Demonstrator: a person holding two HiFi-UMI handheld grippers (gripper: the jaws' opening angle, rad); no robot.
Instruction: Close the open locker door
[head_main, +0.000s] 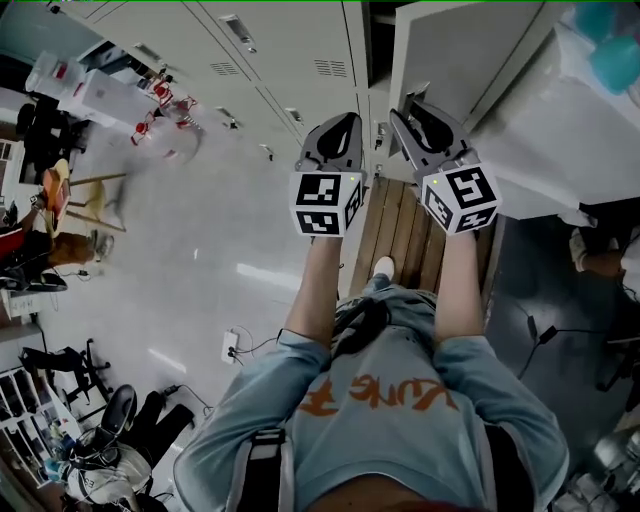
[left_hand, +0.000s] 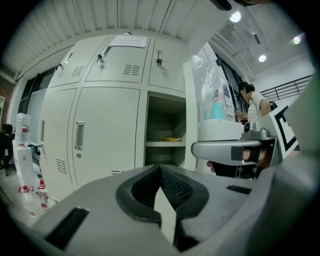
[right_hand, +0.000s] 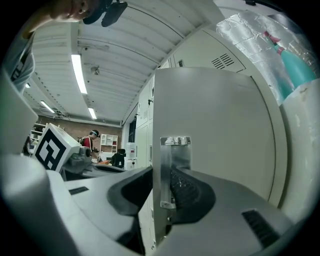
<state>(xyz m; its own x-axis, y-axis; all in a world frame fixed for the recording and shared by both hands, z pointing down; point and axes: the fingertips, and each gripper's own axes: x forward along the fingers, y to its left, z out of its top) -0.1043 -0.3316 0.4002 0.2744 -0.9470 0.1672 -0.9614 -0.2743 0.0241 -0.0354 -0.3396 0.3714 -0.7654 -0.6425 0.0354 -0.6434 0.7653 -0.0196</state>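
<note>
The open locker door (head_main: 450, 50) stands out from the grey lockers at the upper right; in the right gripper view it fills the middle as a pale panel (right_hand: 220, 130). My right gripper (head_main: 410, 108) is at the door's free edge. The edge and its metal handle (right_hand: 172, 170) lie between the jaws of the right gripper (right_hand: 160, 172), the right pad close against the handle and a dark gap on the left. My left gripper (head_main: 345, 120) hovers beside it, shut and empty (left_hand: 161, 172), and faces the open compartment (left_hand: 165, 125).
Closed lockers (head_main: 260, 60) run to the left. A yellow item (left_hand: 171, 138) lies on the compartment's shelf. I stand on a wooden pallet (head_main: 410, 230). A white unit with a teal spray bottle (head_main: 610, 50) is right of the door. Chairs and clutter (head_main: 80, 200) are at the left.
</note>
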